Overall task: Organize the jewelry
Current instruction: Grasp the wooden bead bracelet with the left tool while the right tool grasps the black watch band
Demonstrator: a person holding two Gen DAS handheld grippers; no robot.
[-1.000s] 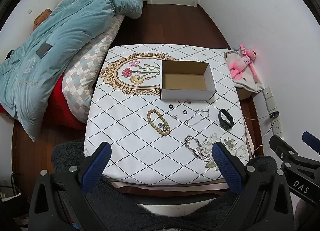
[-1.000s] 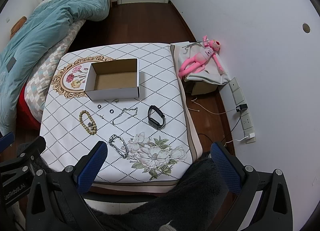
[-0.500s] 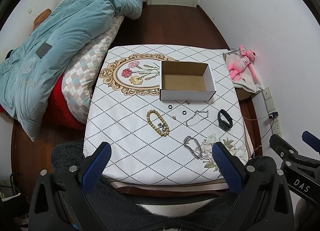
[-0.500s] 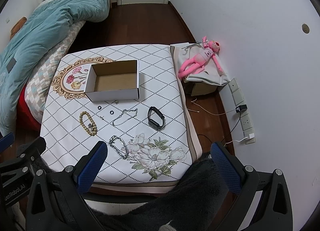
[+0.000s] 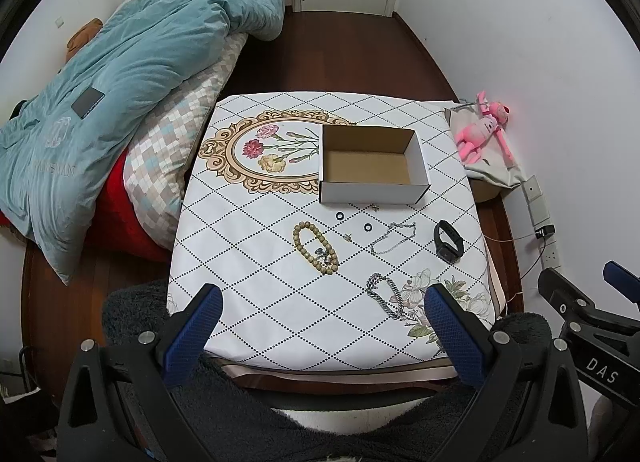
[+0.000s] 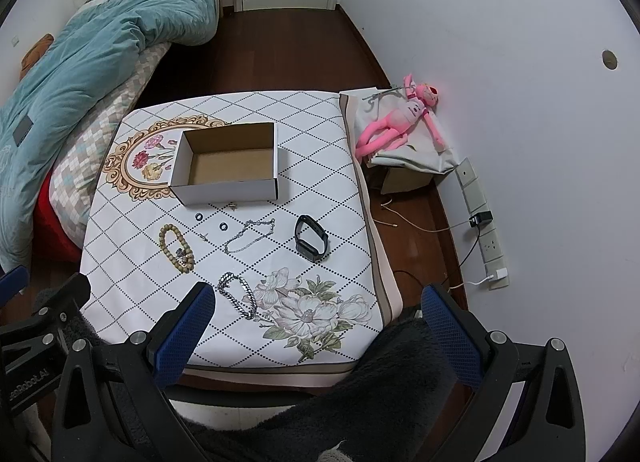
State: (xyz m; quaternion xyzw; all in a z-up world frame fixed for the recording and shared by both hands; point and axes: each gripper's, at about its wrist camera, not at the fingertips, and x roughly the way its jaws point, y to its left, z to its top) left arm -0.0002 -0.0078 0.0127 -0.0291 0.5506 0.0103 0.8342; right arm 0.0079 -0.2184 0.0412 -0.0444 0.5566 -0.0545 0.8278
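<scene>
An empty open cardboard box (image 5: 374, 165) (image 6: 230, 165) stands on a table with a white diamond-pattern cloth (image 5: 256, 262) (image 6: 320, 189). In front of the box lie a wooden bead bracelet (image 5: 315, 248) (image 6: 177, 248), two small dark rings (image 5: 340, 215) (image 6: 223, 226), a thin silver chain (image 5: 392, 238) (image 6: 250, 236), a black wristband (image 5: 449, 246) (image 6: 311, 238) and a thick silver chain bracelet (image 5: 385, 295) (image 6: 237, 296). My left gripper (image 5: 320, 326) and my right gripper (image 6: 318, 326) are both open and empty, held above the table's near edge.
A bed with a teal duvet (image 5: 120, 101) and checked pillow (image 5: 176, 141) lies at the left. A pink plush toy (image 6: 400, 119) lies on a cloth-covered box by the right wall. Cables and wall sockets (image 6: 486, 238) are at the right. A dark fuzzy garment (image 6: 360, 402) fills the foreground.
Both views have drawn back and up very slightly from the table. Nothing on the table has moved, and both grippers stay open.
</scene>
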